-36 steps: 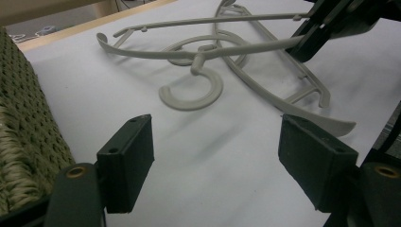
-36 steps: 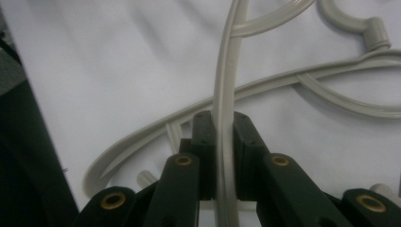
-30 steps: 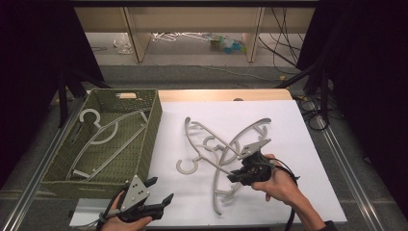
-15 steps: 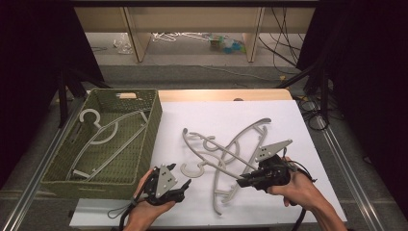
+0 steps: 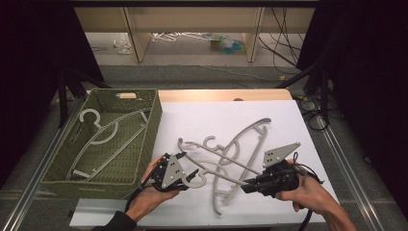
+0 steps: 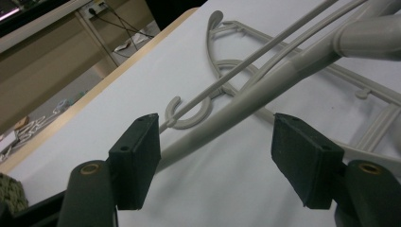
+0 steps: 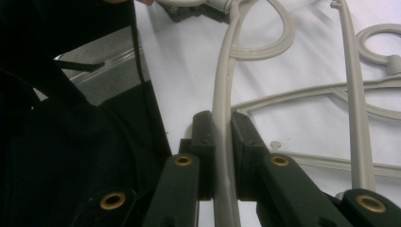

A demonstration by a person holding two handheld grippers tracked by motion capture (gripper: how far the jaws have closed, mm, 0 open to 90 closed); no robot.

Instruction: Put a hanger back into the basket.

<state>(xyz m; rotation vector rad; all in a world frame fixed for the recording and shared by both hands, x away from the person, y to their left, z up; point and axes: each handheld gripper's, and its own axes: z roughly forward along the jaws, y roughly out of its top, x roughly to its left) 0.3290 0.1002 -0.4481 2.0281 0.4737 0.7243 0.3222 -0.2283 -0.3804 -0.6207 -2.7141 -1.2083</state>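
Several grey plastic hangers (image 5: 239, 144) lie tangled on the white sheet (image 5: 288, 125). My right gripper (image 5: 246, 186) (image 7: 222, 118) is at the front right, shut on a thin bar of one hanger (image 7: 221, 90). That bar runs on toward a hook (image 5: 198, 180) beside my left gripper (image 5: 190, 172) (image 6: 215, 125). My left gripper's jaws have just been closing. They still stand apart, with a thick hanger arm (image 6: 246, 101) passing between the pads without being pressed.
A green woven basket (image 5: 144, 139) stands at the left of the table with one grey hanger (image 5: 103, 137) lying in it. Bare white sheet stretches behind and to the right of the pile. Cables and clutter lie on the floor beyond the table.
My left hand has moved right and forward, up to the hanger pile, and its jaws have narrowed. My right hand has drifted right with the gripped hanger, dragging the pile along.
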